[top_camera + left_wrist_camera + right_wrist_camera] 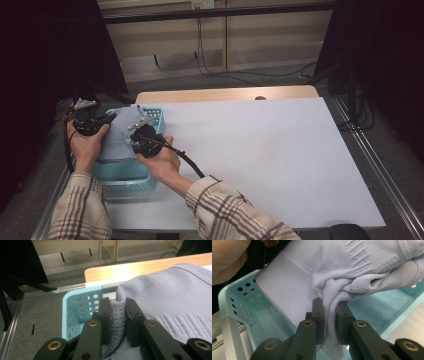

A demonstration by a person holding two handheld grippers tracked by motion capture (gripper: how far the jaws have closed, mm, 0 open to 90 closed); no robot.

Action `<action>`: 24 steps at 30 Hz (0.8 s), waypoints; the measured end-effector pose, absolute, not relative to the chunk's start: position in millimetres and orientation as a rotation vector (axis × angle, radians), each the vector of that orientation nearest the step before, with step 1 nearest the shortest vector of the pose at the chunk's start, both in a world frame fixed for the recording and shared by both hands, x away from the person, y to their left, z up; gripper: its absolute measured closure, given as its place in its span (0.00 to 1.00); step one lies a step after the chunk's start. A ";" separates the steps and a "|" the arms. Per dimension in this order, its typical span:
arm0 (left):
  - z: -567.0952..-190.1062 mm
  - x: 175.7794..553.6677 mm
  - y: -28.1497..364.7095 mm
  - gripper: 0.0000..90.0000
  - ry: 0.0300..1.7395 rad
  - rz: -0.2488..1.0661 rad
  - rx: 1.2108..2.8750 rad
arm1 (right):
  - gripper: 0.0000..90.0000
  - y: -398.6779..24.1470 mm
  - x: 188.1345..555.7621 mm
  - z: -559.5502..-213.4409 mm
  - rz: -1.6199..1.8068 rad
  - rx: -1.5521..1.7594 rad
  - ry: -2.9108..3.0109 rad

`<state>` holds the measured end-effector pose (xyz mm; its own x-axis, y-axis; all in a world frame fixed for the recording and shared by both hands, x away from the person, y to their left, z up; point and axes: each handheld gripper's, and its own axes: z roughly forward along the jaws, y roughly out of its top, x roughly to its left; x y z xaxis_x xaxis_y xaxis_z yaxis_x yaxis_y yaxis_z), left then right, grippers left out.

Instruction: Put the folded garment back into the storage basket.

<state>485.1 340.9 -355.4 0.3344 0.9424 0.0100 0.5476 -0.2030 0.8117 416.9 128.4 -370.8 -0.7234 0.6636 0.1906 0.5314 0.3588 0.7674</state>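
Holding: both grippers clamp one pale lilac knit garment (121,134) above a light blue perforated basket (125,175) at the left edge of the worktop (270,150).
Left gripper (111,118): jaws clenched on a fold of the garment's mesh-knit edge (117,315); in the left gripper view the fabric stands pinched between both pads, the rest of the cloth spreading to the right.
Left hand (86,142): palm wraps the gripper body from below, forearm in a plaid sleeve rising from the bottom left, jaws pointing toward the right across the basket.
Right gripper (140,131): jaws grasping a bunched ribbed part of the garment (330,315); the cloth hangs down through the pads and drapes upward over the basket wall (239,305).
Right hand (162,159): held just right of the basket, wrist bent inward, gripper aimed left toward the other hand; cable trails back along the plaid sleeve.
Garment position: stretched between the two grippers, over the far half of the basket, its lower part hanging inside.
Basket: sits on the worktop's near left corner, slightly overhanging the white surface.
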 end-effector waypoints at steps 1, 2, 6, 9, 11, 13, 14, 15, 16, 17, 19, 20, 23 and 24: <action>-356.4 484.7 339.6 0.86 1.323 0.661 1.866 | 0.89 128.8 416.6 -371.6 1.282 1.099 2.466; -357.6 485.4 339.0 0.86 1.322 0.663 1.868 | 0.89 129.0 417.3 -372.2 1.286 1.086 2.467; -360.5 488.3 337.5 0.86 1.316 0.674 1.869 | 0.89 129.2 418.6 -374.2 1.244 1.073 2.464; -362.3 488.2 337.9 0.86 1.325 0.660 1.874 | 0.89 130.2 419.1 -375.7 1.232 1.100 2.473; -364.7 488.0 338.7 0.86 1.317 0.671 1.874 | 0.89 131.4 419.9 -377.7 1.244 1.105 2.468; -368.9 488.4 339.1 0.86 1.328 0.663 1.873 | 0.89 131.4 420.8 -379.0 1.223 1.096 2.479; -370.6 488.5 338.9 0.86 1.335 0.662 1.872 | 0.89 131.7 421.2 -380.4 1.237 1.096 2.481; -372.1 489.7 339.4 0.86 1.328 0.679 1.872 | 0.89 132.1 421.1 -381.0 1.217 1.107 2.487; -373.0 489.1 338.6 0.86 1.342 0.653 1.878 | 0.89 133.3 420.1 -382.2 1.219 1.145 2.487; -373.9 489.6 338.7 0.86 1.341 0.661 1.878 | 0.89 134.0 419.4 -382.7 1.212 1.163 2.491; -374.9 490.2 338.7 0.86 1.339 0.653 1.887 | 0.89 134.4 422.1 -385.0 1.202 1.108 2.483; -375.5 490.3 338.1 0.86 1.343 0.658 1.887 | 0.89 136.0 419.2 -384.5 1.206 1.168 2.496; -376.5 491.3 337.8 0.86 1.329 0.683 1.904 | 0.89 136.0 421.5 -387.2 1.198 1.119 2.503; -377.2 490.5 336.4 0.86 1.335 0.666 1.910 | 0.89 138.0 419.3 -387.4 1.173 1.185 2.493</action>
